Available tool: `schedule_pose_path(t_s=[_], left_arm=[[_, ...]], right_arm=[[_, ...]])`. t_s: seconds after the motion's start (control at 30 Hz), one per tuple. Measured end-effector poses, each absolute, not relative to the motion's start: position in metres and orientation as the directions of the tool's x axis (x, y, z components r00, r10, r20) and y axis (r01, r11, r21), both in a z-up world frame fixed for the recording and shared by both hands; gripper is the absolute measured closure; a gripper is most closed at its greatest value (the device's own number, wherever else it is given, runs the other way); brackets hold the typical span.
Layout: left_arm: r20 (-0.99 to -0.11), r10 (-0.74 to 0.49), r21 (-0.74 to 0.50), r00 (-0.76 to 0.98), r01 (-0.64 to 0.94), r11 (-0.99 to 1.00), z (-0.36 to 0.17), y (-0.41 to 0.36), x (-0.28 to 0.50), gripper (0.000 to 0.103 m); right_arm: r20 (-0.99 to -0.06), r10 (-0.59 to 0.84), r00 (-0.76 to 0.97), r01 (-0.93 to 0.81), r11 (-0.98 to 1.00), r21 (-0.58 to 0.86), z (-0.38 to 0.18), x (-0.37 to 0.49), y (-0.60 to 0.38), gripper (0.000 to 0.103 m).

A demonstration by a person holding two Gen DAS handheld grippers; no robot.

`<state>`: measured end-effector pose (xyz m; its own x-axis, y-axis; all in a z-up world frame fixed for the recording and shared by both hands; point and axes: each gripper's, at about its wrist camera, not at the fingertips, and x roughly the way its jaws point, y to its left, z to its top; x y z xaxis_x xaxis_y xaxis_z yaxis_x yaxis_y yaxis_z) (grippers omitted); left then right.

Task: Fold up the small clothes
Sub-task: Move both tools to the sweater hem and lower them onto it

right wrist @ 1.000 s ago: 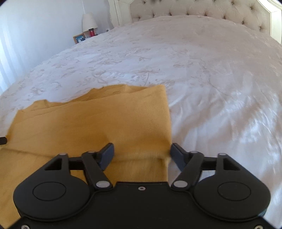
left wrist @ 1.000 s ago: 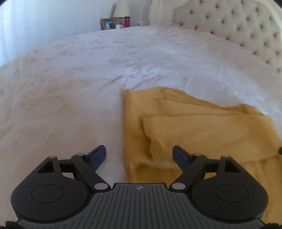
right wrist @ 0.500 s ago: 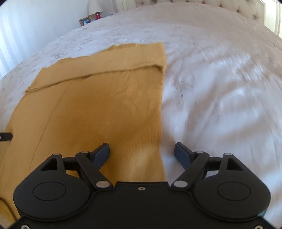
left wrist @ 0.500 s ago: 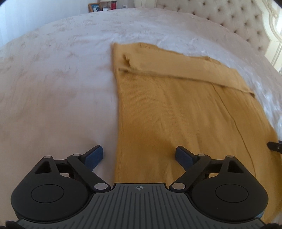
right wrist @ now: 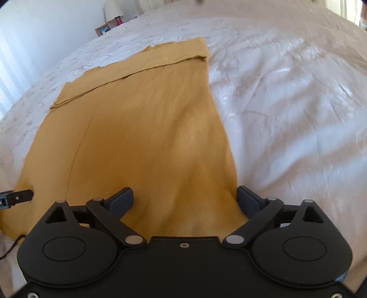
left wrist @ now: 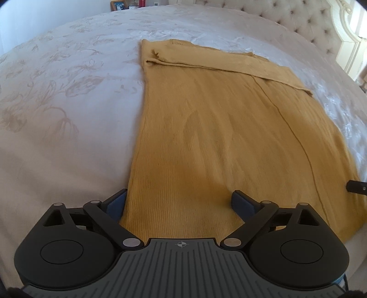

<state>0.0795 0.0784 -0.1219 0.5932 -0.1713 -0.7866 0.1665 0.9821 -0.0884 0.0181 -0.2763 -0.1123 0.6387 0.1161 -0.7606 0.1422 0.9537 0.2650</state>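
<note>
A mustard-yellow knit garment [left wrist: 218,128] lies flat on the white bed, with a folded band across its far end. It also shows in the right wrist view [right wrist: 142,128]. My left gripper [left wrist: 181,202] is open and empty, over the garment's near left corner. My right gripper [right wrist: 184,199] is open and empty, over the near right corner. The right gripper's finger tip [left wrist: 356,190] shows at the right edge of the left view. The left gripper's tip [right wrist: 17,197] shows at the left edge of the right view.
The white embroidered bedspread [left wrist: 68,96] spreads all around the garment. A tufted headboard [left wrist: 298,20] stands at the far right. A nightstand with a photo frame [right wrist: 103,29], a lamp and a red item stands beyond the bed's far edge.
Both grippers have drawn back from the garment's far folded end to its near edge. They stayed open and empty, and the garment now lies in full view.
</note>
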Motion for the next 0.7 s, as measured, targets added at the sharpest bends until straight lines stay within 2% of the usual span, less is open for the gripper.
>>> schedule_pose_path(t_s=[0.13,0.23,0.43,0.5,0.7], left_arm=[[-0.792,-0.179,-0.098,0.584,0.168,0.981,-0.123,0.078,0.07,0.007],[-0.795,-0.179,-0.089,0.58,0.181,0.979,-0.125,0.075,0.064,0.007],[-0.786,-0.199,-0.113,0.586,0.18,0.977,-0.126,0.075,0.057,0.005],[-0.784,-0.219,-0.124,0.581,0.198,0.972,-0.127,0.075,0.056,0.001],[-0.791,-0.209,-0.102,0.575,0.213,0.972,-0.128,0.07,0.057,0.001]], right_arm=[[-0.754,0.14,0.642,0.149,0.942,0.302,-0.113,0.007,-0.277,0.006],[-0.746,0.157,0.647,0.136,0.939,0.315,-0.115,0.002,-0.275,0.001],[-0.749,0.136,0.649,0.119,0.954,0.277,-0.117,0.0,-0.267,0.001],[-0.747,0.135,0.651,0.117,0.954,0.274,-0.118,-0.001,-0.267,0.001],[-0.727,0.164,0.666,0.134,0.934,0.332,-0.118,-0.003,-0.274,0.0]])
